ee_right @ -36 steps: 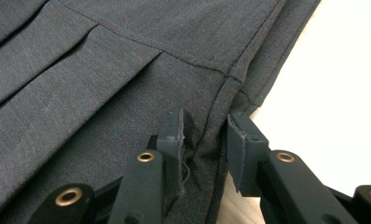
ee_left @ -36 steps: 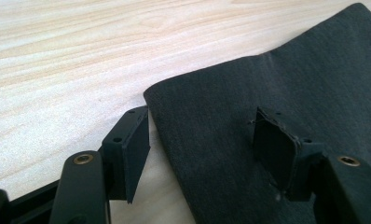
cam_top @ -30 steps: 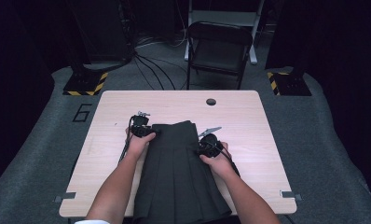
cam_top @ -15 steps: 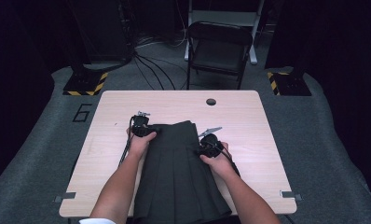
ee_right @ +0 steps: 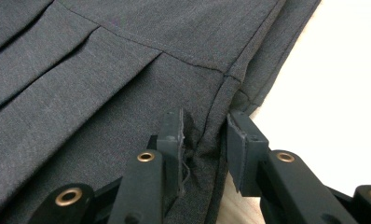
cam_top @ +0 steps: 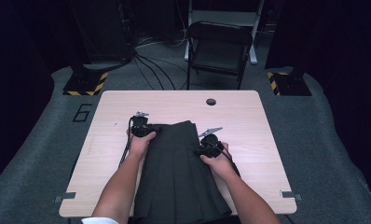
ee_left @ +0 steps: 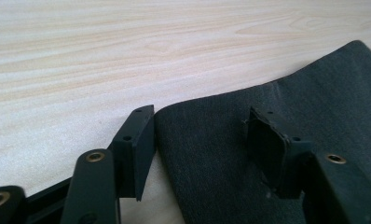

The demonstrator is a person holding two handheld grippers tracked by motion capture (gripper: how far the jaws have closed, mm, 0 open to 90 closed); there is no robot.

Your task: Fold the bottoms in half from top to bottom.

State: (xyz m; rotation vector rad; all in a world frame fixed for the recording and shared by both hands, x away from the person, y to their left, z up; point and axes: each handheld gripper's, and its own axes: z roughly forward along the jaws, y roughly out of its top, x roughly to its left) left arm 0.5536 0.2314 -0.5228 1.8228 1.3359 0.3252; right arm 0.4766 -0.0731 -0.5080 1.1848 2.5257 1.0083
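Note:
A dark grey pleated skirt (cam_top: 174,172) lies flat on the wooden table (cam_top: 123,105), its waistband away from the person. My left gripper (cam_top: 141,127) sits at the waistband's left corner. In the left gripper view its jaws (ee_left: 200,116) stand apart and have just been closing, with the skirt's corner (ee_left: 314,93) between them and the pads not pressing on it. My right gripper (cam_top: 207,142) is at the skirt's right edge. In the right gripper view it (ee_right: 204,116) is shut on a bunched fold of the skirt (ee_right: 104,70) by the side seam.
The skirt's hem hangs over the near table edge between the person's forearms. A small round hole (cam_top: 211,101) marks the table's far side. Beyond it stand a folding chair (cam_top: 218,46), floor cables and a yellow-black striped base (cam_top: 85,85).

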